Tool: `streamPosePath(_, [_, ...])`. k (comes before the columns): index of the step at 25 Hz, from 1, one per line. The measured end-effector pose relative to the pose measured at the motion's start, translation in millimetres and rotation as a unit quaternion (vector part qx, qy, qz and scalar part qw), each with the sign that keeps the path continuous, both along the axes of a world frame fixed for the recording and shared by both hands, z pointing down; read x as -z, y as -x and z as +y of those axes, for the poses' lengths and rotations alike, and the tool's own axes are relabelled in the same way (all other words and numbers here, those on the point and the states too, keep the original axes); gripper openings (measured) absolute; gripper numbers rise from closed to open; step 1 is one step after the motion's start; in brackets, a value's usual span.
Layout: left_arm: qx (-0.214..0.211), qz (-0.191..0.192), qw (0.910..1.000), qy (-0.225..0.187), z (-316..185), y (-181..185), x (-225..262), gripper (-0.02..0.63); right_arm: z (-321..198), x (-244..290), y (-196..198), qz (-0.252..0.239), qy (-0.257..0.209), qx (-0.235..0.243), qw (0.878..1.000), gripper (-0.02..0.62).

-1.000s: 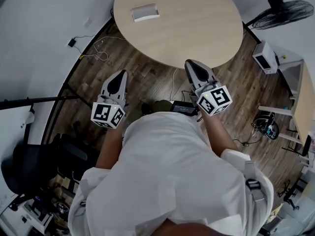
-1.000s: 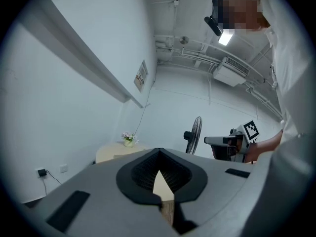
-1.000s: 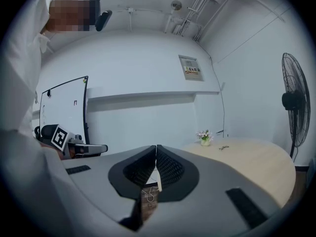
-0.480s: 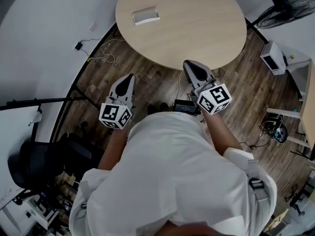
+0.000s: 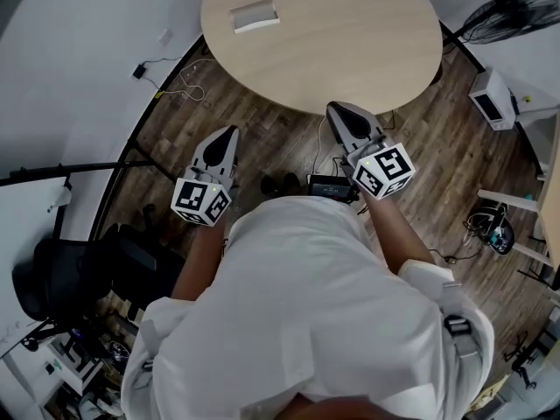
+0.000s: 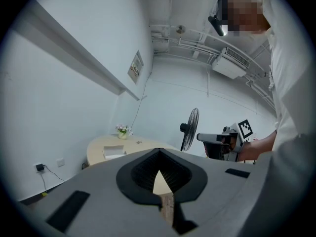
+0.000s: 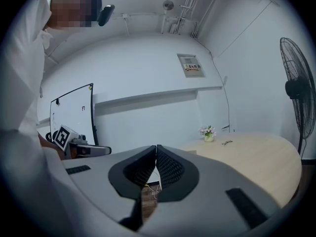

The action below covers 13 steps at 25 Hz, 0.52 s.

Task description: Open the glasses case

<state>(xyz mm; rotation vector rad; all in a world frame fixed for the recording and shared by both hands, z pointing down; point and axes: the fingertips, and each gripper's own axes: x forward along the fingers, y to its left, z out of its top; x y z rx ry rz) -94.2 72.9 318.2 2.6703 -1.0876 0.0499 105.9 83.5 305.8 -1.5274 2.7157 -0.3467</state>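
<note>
Round wooden table (image 5: 350, 51) at 12 o'clock, glasses case (image 5: 255, 15) at its 11; left gripper (image 5: 229, 134) and right gripper (image 5: 334, 110) both closed, empty.

No readable text; print on wall sign (image 7: 190, 64) too small to make out.

left gripper (image 5: 228, 132): shifted slightly rightward, nearer the table (image 5: 350, 51) edge | glasses case (image 5: 255, 15): displaced slightly upward in head view

Soft, even indoor light; sharp frames, heavy fisheye warp, dark vignetted corners.
</note>
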Motion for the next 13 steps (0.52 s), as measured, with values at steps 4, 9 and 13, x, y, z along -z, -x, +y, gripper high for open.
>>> streamPosePath(4, [-0.005,-0.003,1.0000,0.002,7.4,-10.9,-6.6,0.012,1.0,-6.7,-15.1,-0.004,0.000,-0.006,1.000,0.025])
streamPosePath(9, [0.002,0.001,0.9999,0.014,6.3,-19.0,-8.7,0.012,0.4,-7.2,-23.7,-0.005,-0.006,-0.005,1.000,0.025])
streamPosePath(13, [0.027,0.012,0.9994,0.019,-4.6,-21.3,-5.7,0.012,-5.6,-8.7,-36.5,-0.005,-0.007,-0.010,1.000,0.025])
